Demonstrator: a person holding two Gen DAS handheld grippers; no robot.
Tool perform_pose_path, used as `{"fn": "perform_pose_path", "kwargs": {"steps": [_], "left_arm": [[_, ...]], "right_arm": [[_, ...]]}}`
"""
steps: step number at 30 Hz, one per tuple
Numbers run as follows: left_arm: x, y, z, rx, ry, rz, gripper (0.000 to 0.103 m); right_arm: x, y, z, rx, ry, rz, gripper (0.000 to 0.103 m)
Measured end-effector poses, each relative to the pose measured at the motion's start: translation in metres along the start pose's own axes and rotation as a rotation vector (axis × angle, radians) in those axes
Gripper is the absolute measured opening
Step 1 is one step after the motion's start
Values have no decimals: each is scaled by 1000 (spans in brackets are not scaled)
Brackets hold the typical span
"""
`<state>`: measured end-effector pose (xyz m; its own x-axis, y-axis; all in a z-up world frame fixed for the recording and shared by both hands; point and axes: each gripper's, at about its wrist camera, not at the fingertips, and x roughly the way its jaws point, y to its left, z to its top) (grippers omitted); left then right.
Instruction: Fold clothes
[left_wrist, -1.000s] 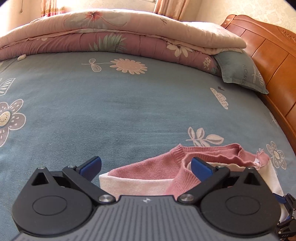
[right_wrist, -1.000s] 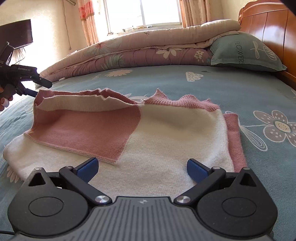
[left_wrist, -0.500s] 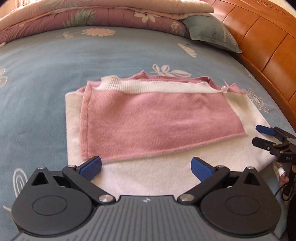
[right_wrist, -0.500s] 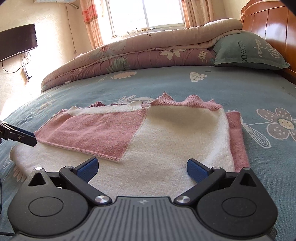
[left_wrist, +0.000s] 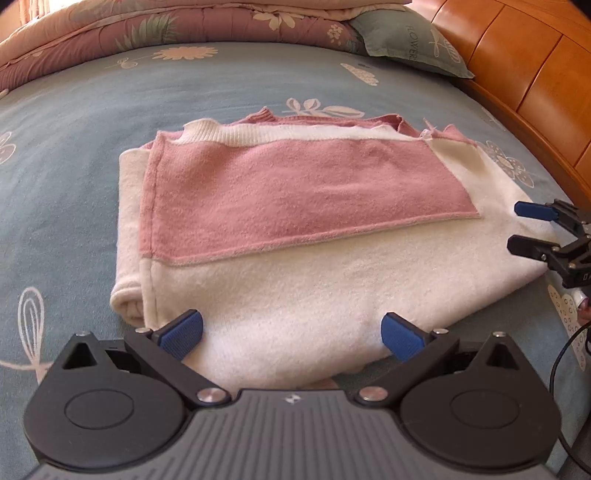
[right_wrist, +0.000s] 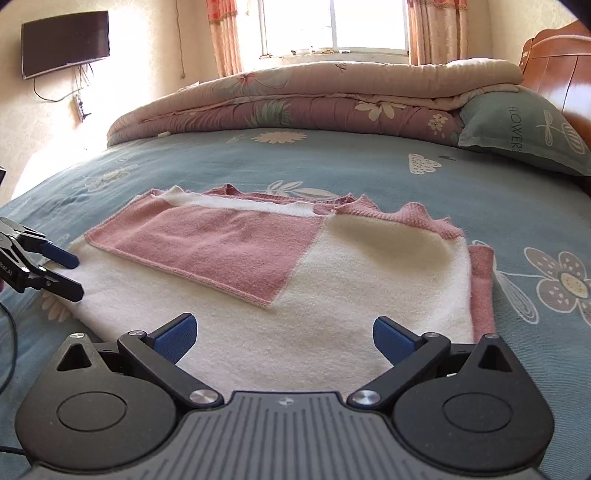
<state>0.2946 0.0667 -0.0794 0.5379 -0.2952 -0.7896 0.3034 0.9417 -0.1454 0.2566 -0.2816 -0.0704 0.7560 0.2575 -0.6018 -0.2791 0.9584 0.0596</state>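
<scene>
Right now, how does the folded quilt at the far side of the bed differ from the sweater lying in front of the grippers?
The quilt is a thick, bulky stack running the length of the bed's far side; the sweater lies thin and flat near the middle. The quilt is pink with a floral print; the sweater is plain knit in pink and cream blocks. Both rest folded on the blue floral bedsheet, and neither is held: the left gripper and the right gripper are both open.

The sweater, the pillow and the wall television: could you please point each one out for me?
sweater (left_wrist: 303, 280): left wrist view, on its white lower panel.
pillow (right_wrist: 517, 129): right wrist view, on its green face.
television (right_wrist: 64, 42): right wrist view, on its dark screen.
</scene>
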Motion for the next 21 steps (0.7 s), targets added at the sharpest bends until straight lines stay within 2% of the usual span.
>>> {"fn": "perform_pose_path", "kwargs": {"steps": [1, 4, 5, 8, 10, 13, 16, 19, 21], "left_arm": [[-3, -2, -5, 22, -6, 8, 102], [-8, -14, 2, 71, 33, 39, 102], [-9, -19, 10, 75, 36, 29, 102], [-11, -37, 48, 76, 3, -89, 102], [2, -58, 83, 68, 7, -207, 102], [23, -91, 135, 51, 14, -381, 102], [62, -129, 174, 13, 35, -509, 102], [109, -159, 197, -21, 71, -586, 102], [143, -166, 201, -71, 116, -558, 102]], "right_arm": [[-1, -9, -3, 25, 19, -24, 103], [-5, -34, -13, 114, 26, 20, 103], [-8, -31, -11, 105, 11, 15, 103], [-18, -20, -7, 73, -35, 20, 103], [-21, -11, -5, 44, -59, 39, 103], [-6, 1, -7, 15, 9, 10, 103], [7, 11, -14, -60, 64, -22, 103], [6, 11, -17, -64, 57, -22, 103], [6, 9, -19, -61, 49, -13, 103]]}}
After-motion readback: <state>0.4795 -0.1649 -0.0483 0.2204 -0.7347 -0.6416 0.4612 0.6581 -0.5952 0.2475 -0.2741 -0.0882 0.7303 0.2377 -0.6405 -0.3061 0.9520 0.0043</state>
